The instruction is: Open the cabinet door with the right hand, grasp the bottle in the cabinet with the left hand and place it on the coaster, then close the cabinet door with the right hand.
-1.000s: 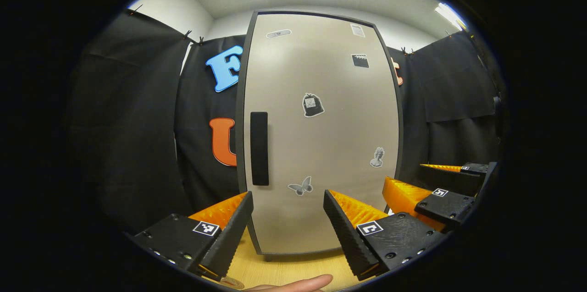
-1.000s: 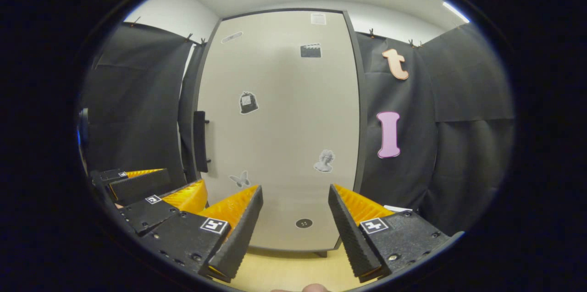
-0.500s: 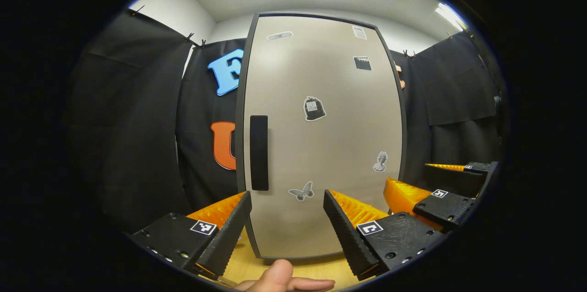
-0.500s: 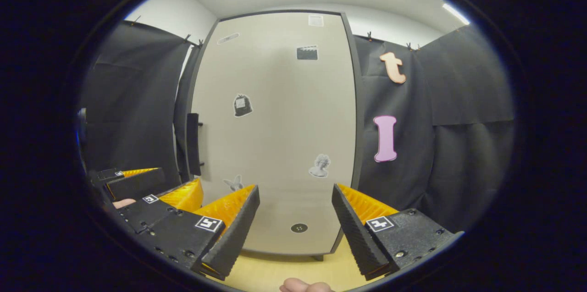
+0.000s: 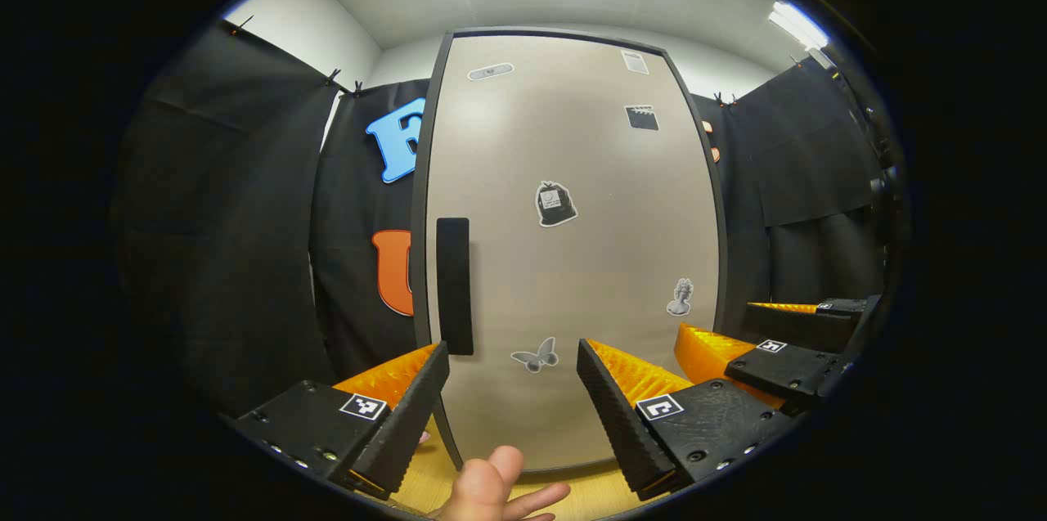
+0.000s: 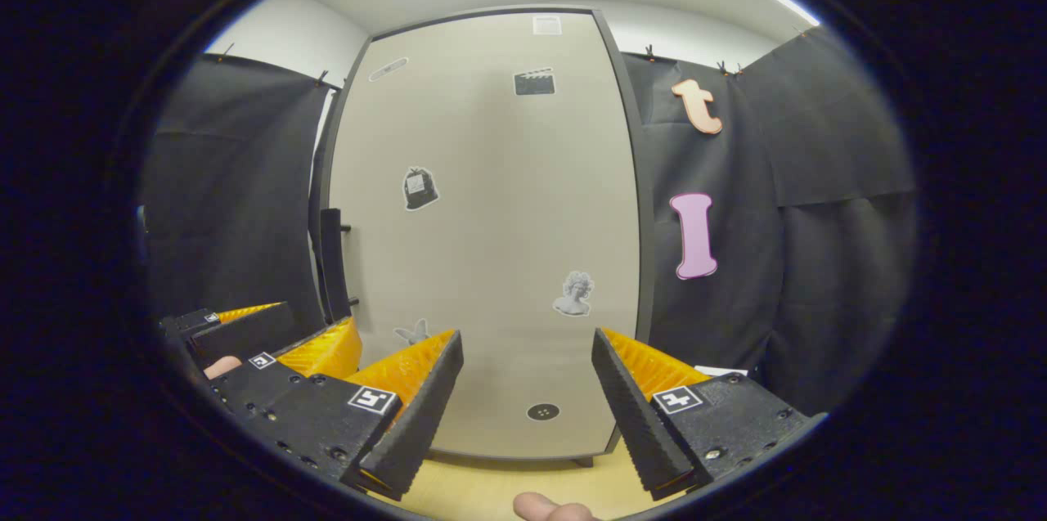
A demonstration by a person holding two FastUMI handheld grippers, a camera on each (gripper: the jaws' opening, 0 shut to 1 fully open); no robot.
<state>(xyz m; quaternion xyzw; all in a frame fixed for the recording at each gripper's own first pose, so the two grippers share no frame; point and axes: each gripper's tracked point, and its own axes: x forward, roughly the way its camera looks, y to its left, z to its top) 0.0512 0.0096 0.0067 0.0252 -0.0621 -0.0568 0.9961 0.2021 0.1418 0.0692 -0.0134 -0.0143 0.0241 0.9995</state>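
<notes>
While the tall beige cabinet door [image 5: 572, 259] with its black frame sits shut, I see both grippers spread wide, gripping nothing. Left gripper [image 5: 513, 398] faces the door, near the black vertical bar handle [image 5: 454, 285] on its left edge. Right gripper [image 6: 527, 398] is just beside it, aimed at the door's lower part. Light wooden tabletop [image 6: 483, 492] below. Bottle hidden behind the door.

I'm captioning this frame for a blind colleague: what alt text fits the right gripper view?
A tall beige cabinet door, shut and dotted with stickers, stands ahead, its dark handle at its left edge. The right gripper is open in front of it, jaws apart and touching nothing, with the left gripper low at the left.
</notes>
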